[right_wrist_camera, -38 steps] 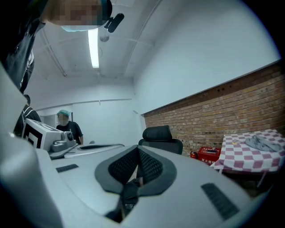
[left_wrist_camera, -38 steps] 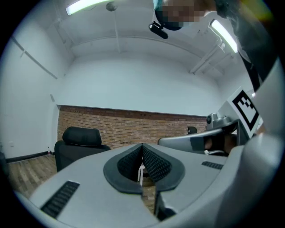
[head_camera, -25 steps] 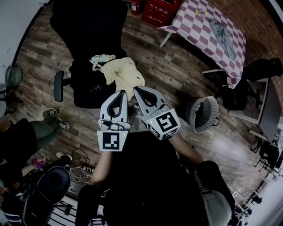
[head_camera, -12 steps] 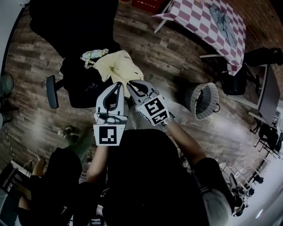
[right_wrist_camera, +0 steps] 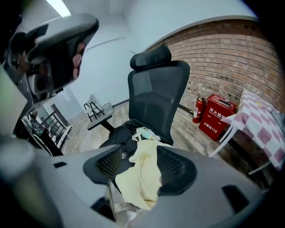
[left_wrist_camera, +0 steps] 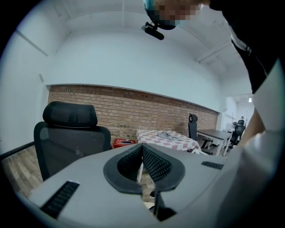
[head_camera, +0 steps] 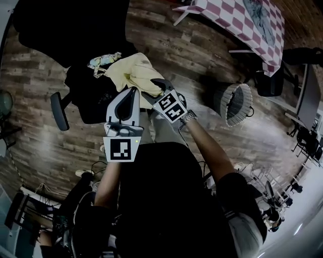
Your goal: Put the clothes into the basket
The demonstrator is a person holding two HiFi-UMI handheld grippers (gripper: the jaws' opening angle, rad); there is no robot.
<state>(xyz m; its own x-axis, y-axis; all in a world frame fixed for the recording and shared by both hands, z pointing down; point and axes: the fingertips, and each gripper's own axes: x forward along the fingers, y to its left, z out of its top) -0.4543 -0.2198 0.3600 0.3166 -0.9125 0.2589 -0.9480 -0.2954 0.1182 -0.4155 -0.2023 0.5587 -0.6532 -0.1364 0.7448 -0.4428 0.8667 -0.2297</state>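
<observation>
A pale yellow garment (head_camera: 132, 74) lies over dark clothes (head_camera: 93, 93) on the seat of a black office chair (head_camera: 60, 108), with a small patterned cloth (head_camera: 103, 59) beside it. My right gripper (head_camera: 155, 83) points down at the yellow garment (right_wrist_camera: 141, 176). Its jaws are opening, and the cloth shows in the gap between them, with the pads (right_wrist_camera: 173, 167) not pressing on it. My left gripper (head_camera: 133, 92) hovers just left of it, shut and empty (left_wrist_camera: 142, 149). The grey woven basket (head_camera: 233, 103) stands on the floor to the right.
A table with a pink checked cloth (head_camera: 237, 20) stands at the far right, with a grey garment (head_camera: 258, 11) on it. A red box (right_wrist_camera: 218, 116) and a fire extinguisher (right_wrist_camera: 197, 110) stand by the brick wall. Cables and another person's legs lie at the lower left (head_camera: 75, 196).
My right gripper has dropped toward the yellow garment, tilting downward, and its jaws have parted. The left gripper has moved forward and lower beside it.
</observation>
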